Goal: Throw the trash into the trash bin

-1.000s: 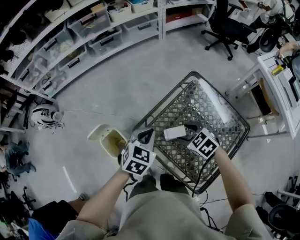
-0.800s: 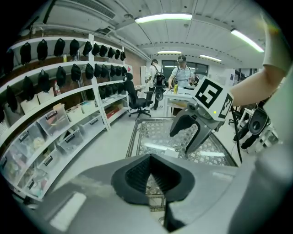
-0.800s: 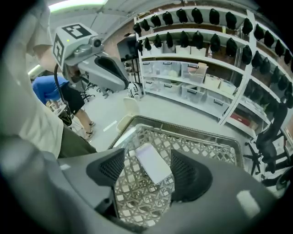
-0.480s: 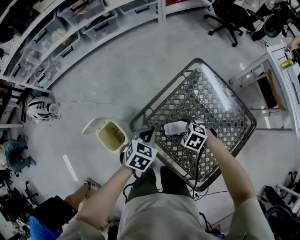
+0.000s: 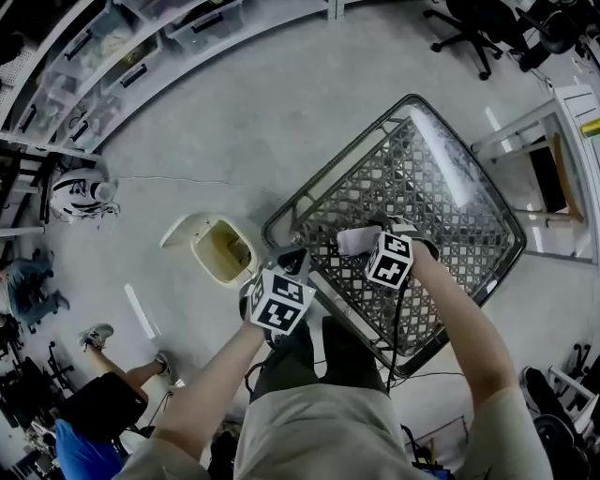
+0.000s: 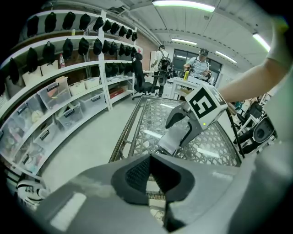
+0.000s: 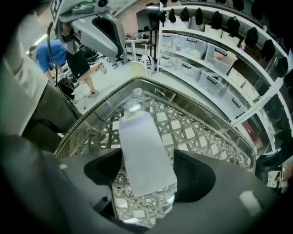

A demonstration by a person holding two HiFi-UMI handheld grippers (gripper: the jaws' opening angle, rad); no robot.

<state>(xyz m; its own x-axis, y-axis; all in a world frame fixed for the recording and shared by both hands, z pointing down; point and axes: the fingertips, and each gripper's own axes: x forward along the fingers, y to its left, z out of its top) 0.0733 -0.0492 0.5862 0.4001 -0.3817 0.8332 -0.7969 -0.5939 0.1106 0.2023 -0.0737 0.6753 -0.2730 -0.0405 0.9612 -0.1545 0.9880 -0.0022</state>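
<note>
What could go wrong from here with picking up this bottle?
The right tool has just been opening, with the bottle between its jaws but not yet gripped; on the glossy tabletop the round bottle might roll or slip as the jaws close.
The trash bin stands on the floor beside the table, so a loose hold could drop the bottle short.

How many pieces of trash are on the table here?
1: a white-labelled bottle lying on the wicker table between the right gripper's fingers, which have just been opening; arms may hide others.

wicker table (image 5: 441,187): centre | shelves (image 5: 122,66): upper left, storage bins | office chair (image 5: 466,28): top right
</note>
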